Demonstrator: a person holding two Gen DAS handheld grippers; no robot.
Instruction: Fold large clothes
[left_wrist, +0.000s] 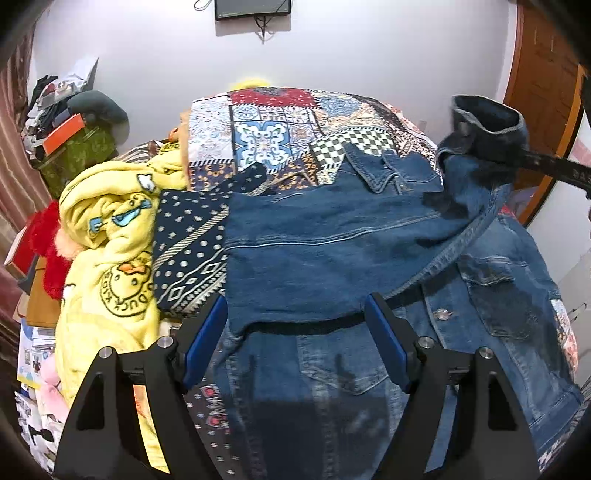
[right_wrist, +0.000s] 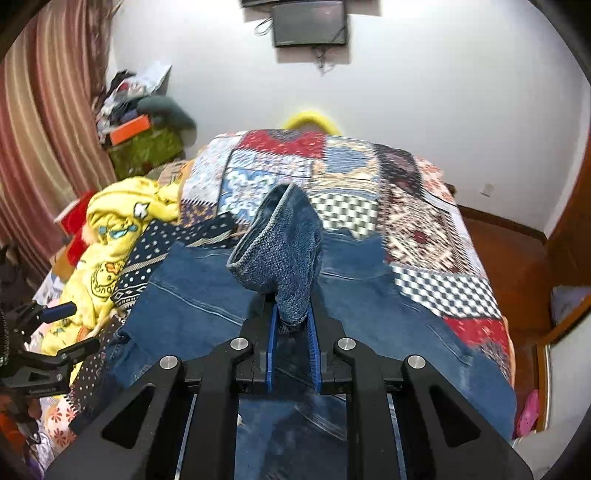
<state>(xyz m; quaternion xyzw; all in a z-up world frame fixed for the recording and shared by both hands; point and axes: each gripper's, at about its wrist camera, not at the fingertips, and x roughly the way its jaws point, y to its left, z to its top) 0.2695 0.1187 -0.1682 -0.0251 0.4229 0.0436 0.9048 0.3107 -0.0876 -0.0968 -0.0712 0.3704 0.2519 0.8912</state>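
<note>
A blue denim jacket (left_wrist: 332, 251) lies spread on the patchwork bed cover (left_wrist: 273, 122); one side is folded over its middle. My left gripper (left_wrist: 297, 306) is open and empty, just above the folded edge near the jacket's front. My right gripper (right_wrist: 293, 314) is shut on a denim sleeve cuff (right_wrist: 284, 254) and holds it raised over the jacket (right_wrist: 207, 291). In the left wrist view the lifted cuff (left_wrist: 487, 122) and the right gripper's black arm (left_wrist: 554, 166) show at the upper right. The left gripper also shows in the right wrist view (right_wrist: 66, 325) at the left edge.
A yellow duck-print blanket (left_wrist: 107, 236) and a navy dotted cloth (left_wrist: 192, 236) lie left of the jacket. A cluttered pile with an orange box (left_wrist: 62, 136) stands at the back left by a striped curtain (right_wrist: 40, 140). A wooden door (left_wrist: 543, 74) is at the right.
</note>
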